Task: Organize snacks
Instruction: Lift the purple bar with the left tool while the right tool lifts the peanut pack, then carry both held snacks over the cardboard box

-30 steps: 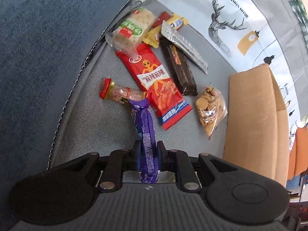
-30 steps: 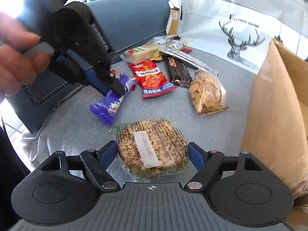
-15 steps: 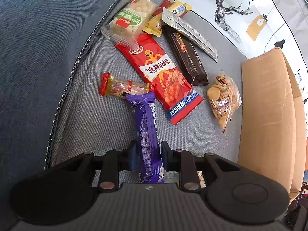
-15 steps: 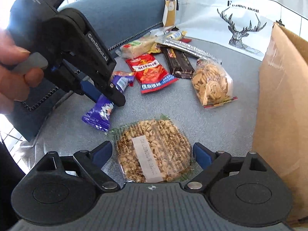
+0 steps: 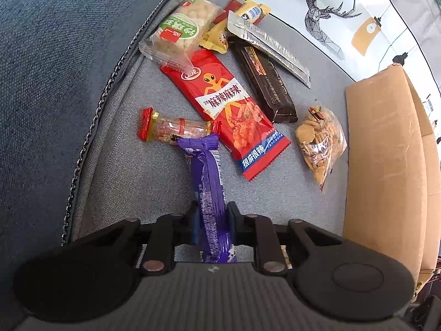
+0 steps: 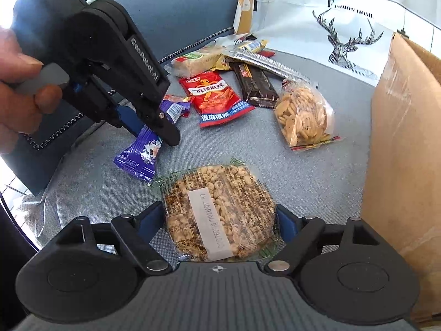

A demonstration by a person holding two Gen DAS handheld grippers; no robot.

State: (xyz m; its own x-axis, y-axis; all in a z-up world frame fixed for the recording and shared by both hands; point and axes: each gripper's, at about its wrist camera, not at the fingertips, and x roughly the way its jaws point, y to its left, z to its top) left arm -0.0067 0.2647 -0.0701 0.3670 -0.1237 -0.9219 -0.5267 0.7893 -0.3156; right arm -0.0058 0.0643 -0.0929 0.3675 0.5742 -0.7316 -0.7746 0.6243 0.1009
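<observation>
My left gripper [image 5: 212, 216] is shut on a purple snack packet [image 5: 209, 187] and holds it just over the grey sofa seat [image 5: 132, 182]; it also shows in the right wrist view [image 6: 146, 149]. My right gripper [image 6: 220, 220] is shut on a round clear pack of peanut brittle [image 6: 220, 215]. Loose snacks lie beyond: a red packet [image 5: 228, 110], a dark bar [image 5: 264, 82], a bag of small biscuits [image 5: 319, 143], a small red-ended peanut bar [image 5: 173, 129], a cracker pack [image 5: 182, 30] and a silver strip [image 5: 270, 47].
An open cardboard box [image 5: 386, 165] stands at the right of the seat; it also shows in the right wrist view [image 6: 405, 151]. The blue sofa back [image 5: 55, 69] rises on the left. A white deer-print cloth [image 5: 330, 13] lies at the far side.
My left gripper with the purple packet has come lower and nearer to the snacks. My right gripper has moved forward a little with the peanut pack still in it.
</observation>
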